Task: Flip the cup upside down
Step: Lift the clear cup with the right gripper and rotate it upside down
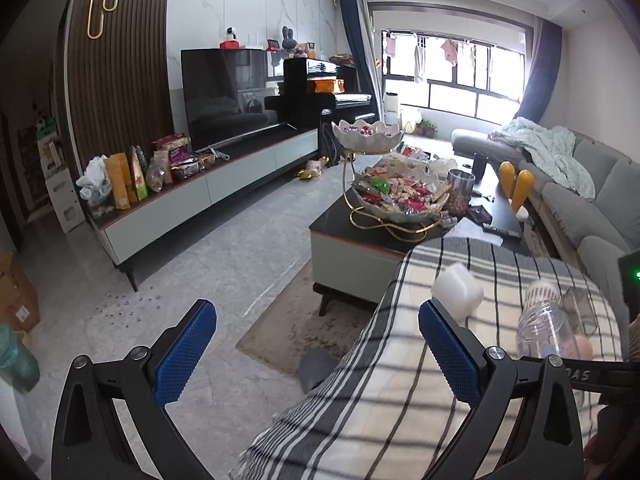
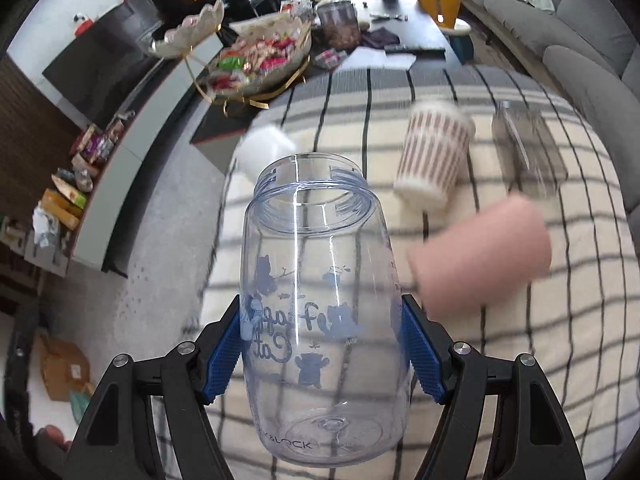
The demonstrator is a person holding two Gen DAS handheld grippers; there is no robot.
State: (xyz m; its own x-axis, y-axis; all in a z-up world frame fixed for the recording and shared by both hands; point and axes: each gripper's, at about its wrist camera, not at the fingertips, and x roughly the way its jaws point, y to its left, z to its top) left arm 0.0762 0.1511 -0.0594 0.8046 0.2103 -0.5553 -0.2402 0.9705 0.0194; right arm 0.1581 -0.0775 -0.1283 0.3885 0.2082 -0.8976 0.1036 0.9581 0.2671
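Note:
My right gripper (image 2: pixel 322 344) is shut on a clear plastic cup (image 2: pixel 320 320) with blue cat prints. The cup is held above the striped cloth (image 2: pixel 540 360), its threaded open mouth pointing away from the camera. The same cup shows in the left wrist view (image 1: pixel 544 332) at the right. My left gripper (image 1: pixel 316 354) is open and empty, held off the cloth's left edge above the floor.
On the cloth stand a white cup (image 2: pixel 264 148), a striped cup (image 2: pixel 434 152), a pink cup (image 2: pixel 484 260) and a clear glass (image 2: pixel 528 152). Behind is a dark coffee table (image 1: pixel 360 224) with a snack bowl stand (image 1: pixel 400 196). A grey sofa (image 1: pixel 592 200) is at right.

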